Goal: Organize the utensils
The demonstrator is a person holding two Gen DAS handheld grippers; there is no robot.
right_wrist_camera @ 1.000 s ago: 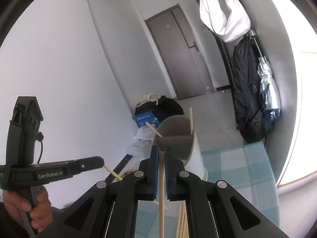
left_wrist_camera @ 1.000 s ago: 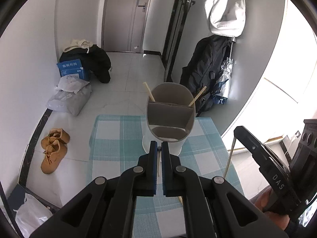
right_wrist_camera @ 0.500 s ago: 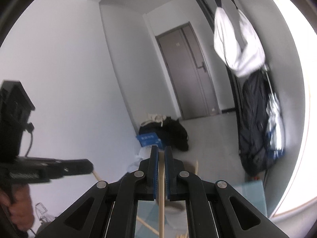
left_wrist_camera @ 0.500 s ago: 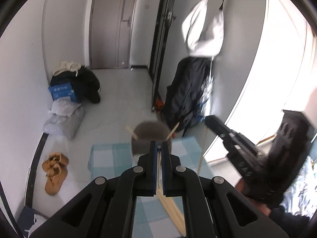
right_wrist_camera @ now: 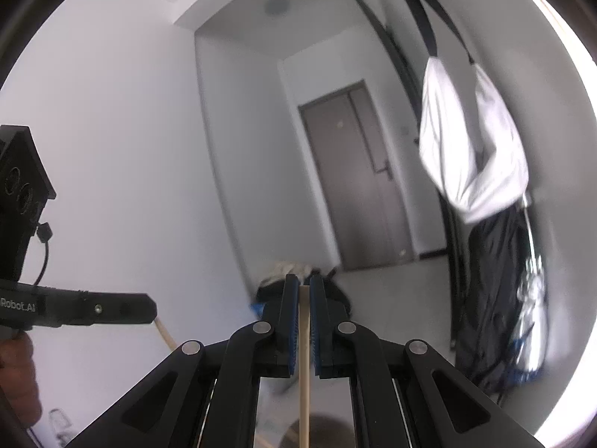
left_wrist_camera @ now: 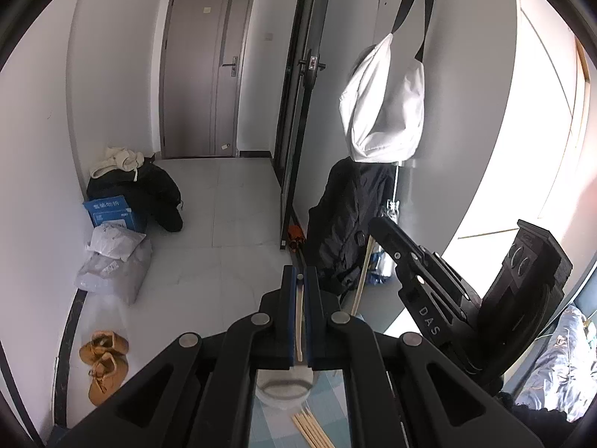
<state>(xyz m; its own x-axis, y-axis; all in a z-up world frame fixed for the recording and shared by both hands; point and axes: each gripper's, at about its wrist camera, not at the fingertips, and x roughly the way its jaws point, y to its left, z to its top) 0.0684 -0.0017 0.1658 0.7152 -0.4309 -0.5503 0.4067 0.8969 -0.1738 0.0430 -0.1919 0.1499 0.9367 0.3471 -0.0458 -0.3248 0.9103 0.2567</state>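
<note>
Both hand-held grippers raised since before — left hand-held gripper (left_wrist_camera: 299, 280), right hand-held gripper (right_wrist_camera: 304, 287), each clamping a chopstick (right_wrist_camera: 304, 373)

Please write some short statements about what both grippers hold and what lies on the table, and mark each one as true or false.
1. The left gripper is shut on a chopstick. True.
2. The right gripper is open and empty. False: it is shut on a chopstick that hangs down between its fingers.
3. Loose chopsticks lie on the checked tablecloth beside the utensil holder. True.
4. The white bag lies on the floor. False: it hangs by a dark strap on the wall.
5. A pair of tan shoes stands on the tablecloth. False: they are on the floor by the wall.
</note>
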